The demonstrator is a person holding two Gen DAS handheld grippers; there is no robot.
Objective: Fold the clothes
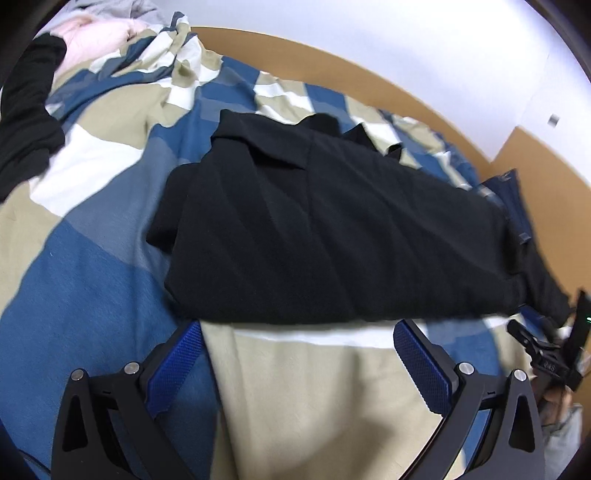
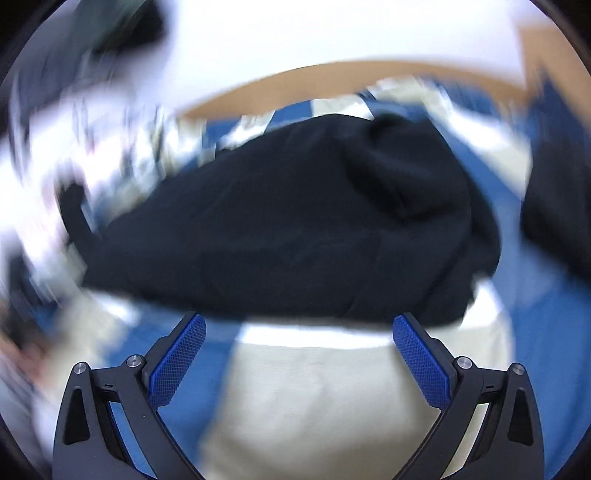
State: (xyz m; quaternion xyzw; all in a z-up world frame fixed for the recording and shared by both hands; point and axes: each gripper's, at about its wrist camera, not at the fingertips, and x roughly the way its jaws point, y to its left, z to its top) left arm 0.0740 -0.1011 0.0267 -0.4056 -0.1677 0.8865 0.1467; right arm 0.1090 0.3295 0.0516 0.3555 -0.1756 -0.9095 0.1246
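A black collared garment [image 1: 314, 229] lies partly folded on the blue, beige and white checked bedspread [image 1: 92, 280]. My left gripper [image 1: 297, 328] is open, its blue pads just short of the garment's near hem, nothing between them. At the right edge of the left wrist view the other gripper tool [image 1: 554, 354] shows beside the garment's trailing corner. In the blurred right wrist view the same black garment [image 2: 295, 229] fills the middle, and my right gripper [image 2: 299, 325] stands open at its near edge, holding nothing.
Another black garment [image 1: 26, 122] lies at the far left, with pink cloth [image 1: 96, 37] and grey cloth [image 1: 122, 7] behind it. A dark blue item [image 1: 513, 199] sits at the right by the wooden bed frame [image 1: 369, 74]. More dark cloth [image 2: 557, 206] lies at the right.
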